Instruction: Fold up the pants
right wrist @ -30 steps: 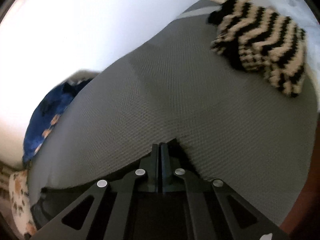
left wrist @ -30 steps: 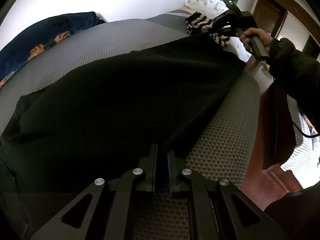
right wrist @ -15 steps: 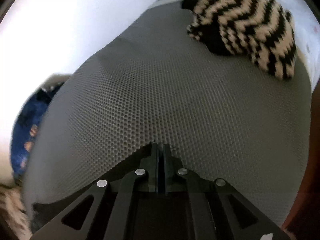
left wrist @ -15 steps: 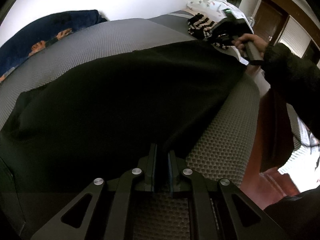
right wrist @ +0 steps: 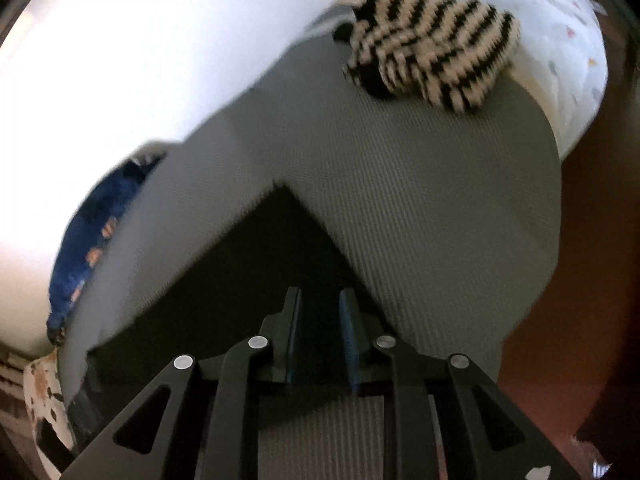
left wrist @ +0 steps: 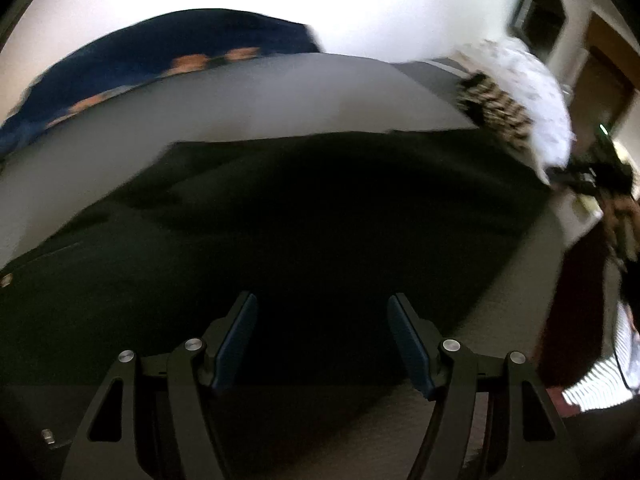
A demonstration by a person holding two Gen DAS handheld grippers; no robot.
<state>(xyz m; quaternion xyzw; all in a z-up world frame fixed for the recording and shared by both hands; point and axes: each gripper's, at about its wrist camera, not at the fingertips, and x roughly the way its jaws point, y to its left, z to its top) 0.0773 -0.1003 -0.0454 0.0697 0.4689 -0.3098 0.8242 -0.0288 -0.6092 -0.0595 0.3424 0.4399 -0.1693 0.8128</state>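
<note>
The black pants lie spread flat across the grey mattress. My left gripper is wide open and empty, just above the pants' near edge. My right gripper is partly open and empty over a corner of the pants, which lies flat on the mattress. In the left wrist view the right gripper shows blurred at the pants' far right end.
A black-and-cream striped knit and a white dotted pillow lie at the mattress's far end. A dark blue patterned blanket lies along the wall. A brown wooden bed frame runs along the right edge.
Both grippers have opened and let go of the pants, which now lie flat. Both have pulled back a little from the cloth's edge. The view is blurred by motion.
</note>
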